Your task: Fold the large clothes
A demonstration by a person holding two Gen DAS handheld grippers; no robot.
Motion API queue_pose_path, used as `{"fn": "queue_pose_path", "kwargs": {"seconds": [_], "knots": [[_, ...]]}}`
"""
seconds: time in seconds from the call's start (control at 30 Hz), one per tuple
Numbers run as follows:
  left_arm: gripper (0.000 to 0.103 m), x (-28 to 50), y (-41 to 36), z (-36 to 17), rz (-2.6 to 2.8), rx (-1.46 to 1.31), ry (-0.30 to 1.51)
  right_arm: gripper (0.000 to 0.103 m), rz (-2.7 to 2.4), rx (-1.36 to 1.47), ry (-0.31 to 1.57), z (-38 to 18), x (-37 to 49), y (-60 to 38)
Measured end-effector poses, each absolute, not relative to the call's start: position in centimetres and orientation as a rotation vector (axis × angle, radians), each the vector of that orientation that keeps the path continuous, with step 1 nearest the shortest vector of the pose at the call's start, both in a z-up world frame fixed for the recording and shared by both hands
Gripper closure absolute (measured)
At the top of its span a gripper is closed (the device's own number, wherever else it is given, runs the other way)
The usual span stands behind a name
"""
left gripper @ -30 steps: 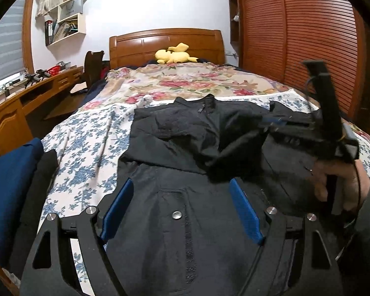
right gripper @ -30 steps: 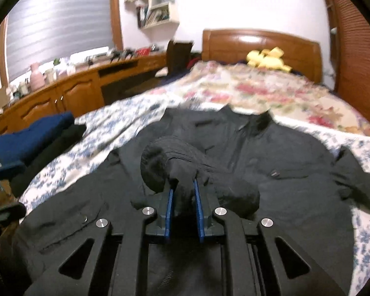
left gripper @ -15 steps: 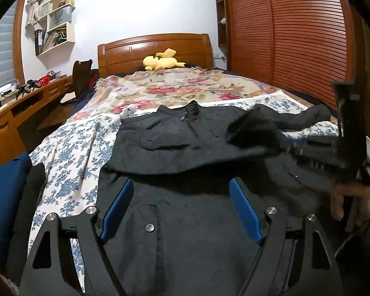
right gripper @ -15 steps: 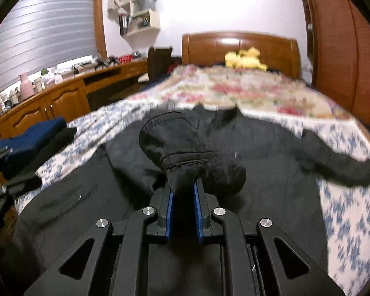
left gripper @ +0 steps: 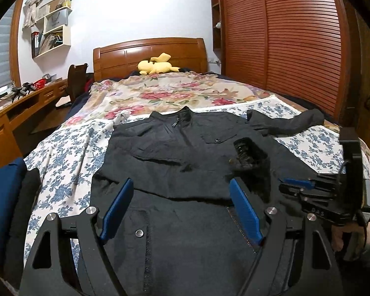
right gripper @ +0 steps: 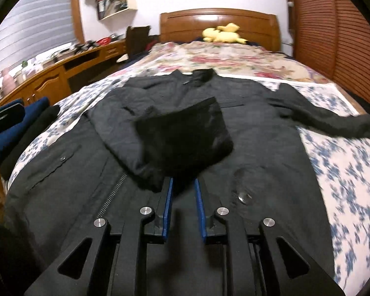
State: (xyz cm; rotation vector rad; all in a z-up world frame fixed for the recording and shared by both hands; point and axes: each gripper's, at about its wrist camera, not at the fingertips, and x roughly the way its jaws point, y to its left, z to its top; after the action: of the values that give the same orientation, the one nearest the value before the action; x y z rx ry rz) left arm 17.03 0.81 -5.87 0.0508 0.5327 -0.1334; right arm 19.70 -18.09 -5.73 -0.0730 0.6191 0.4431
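A: Where does the large black zip-front jacket (left gripper: 185, 148) lie?

B: Flat on its back across the foot of the wooden bed (left gripper: 150, 54), on the white sheet with blue flowers (left gripper: 61, 148). Its collar points toward the headboard and its hem runs under both cameras.

A: And the sleeves?

B: One black sleeve (right gripper: 165, 133) is folded across the chest, its cuff end lying near the middle of the jacket. The other sleeve (left gripper: 286, 122) stretches out sideways over the flowered sheet toward the slatted brown wardrobe doors (left gripper: 296, 44).

A: What is the left gripper (left gripper: 182, 209) doing?

B: It hovers over the lower front of the jacket with its blue-padded fingers (left gripper: 117, 207) spread wide apart and only cloth showing between them. It grips nothing.

A: The right gripper (right gripper: 182, 192)?

B: Its blue pads (right gripper: 167, 207) stand a little apart, a gap plainly visible between them. The tips sit right at the edge of the folded sleeve, but I cannot tell whether they touch the cloth. In the left wrist view the same tool (left gripper: 315, 194) appears at the jacket's side, the person's hand (left gripper: 345, 239) on its handle.

A: Anything else around?

B: A yellow plush toy (left gripper: 156, 67) rests by the headboard, and a stack of dark blue and black folded clothes (right gripper: 19, 120) lies at the edge of the bed beside the long wooden desk (left gripper: 24, 103).
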Motion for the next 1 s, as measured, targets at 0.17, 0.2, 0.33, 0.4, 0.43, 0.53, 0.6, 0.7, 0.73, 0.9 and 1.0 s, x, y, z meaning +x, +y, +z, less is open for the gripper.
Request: {"fn": "queue_pose_path", "kwargs": {"seconds": [0.17,0.2,0.33,0.4,0.43,0.53,0.6,0.7,0.73,0.9,1.0], "knots": [[0.022,17.0,0.2,-5.8,-0.144,0.059,0.533,0.077,0.459,-0.03,0.597,-5.1,17.5,-19.0],[0.022,17.0,0.2,-5.8,-0.145,0.059,0.532,0.07,0.464,-0.032,0.581,-5.3,17.0,-19.3],[0.022,16.8,0.0,-5.4,-0.15,0.052,0.52,0.046,0.456,-0.087,0.502,-3.5,16.2,-18.7],[0.022,16.7,-0.1,-5.2,-0.151,0.053,0.514,0.038,0.46,-0.124,0.498,-2.8,16.4,-17.8],[0.022,16.6,0.0,-5.1,-0.153,0.052,0.512,0.038,0.48,-0.141,0.513,-2.6,16.8,-17.1],[0.022,16.6,0.0,-5.1,-0.152,0.05,0.512,0.029,0.48,-0.181,0.525,-2.4,17.6,-15.3],[0.022,16.6,0.1,-5.0,-0.151,0.046,0.513,0.027,0.456,-0.209,0.543,-2.7,18.5,-14.1],[0.022,16.5,0.3,-4.9,-0.143,0.042,0.509,0.027,0.456,-0.21,0.599,-3.7,20.4,-12.9],[0.022,16.5,0.4,-4.9,-0.142,0.04,0.509,0.027,0.454,-0.21,0.614,-3.8,21.0,-12.5],[0.022,16.4,0.8,-5.1,-0.138,0.028,0.517,0.027,0.421,-0.2,0.685,-4.4,24.1,-12.5],[0.022,16.4,0.9,-5.1,-0.14,0.026,0.522,0.027,0.382,-0.172,0.7,-4.2,24.4,-14.0]]}}
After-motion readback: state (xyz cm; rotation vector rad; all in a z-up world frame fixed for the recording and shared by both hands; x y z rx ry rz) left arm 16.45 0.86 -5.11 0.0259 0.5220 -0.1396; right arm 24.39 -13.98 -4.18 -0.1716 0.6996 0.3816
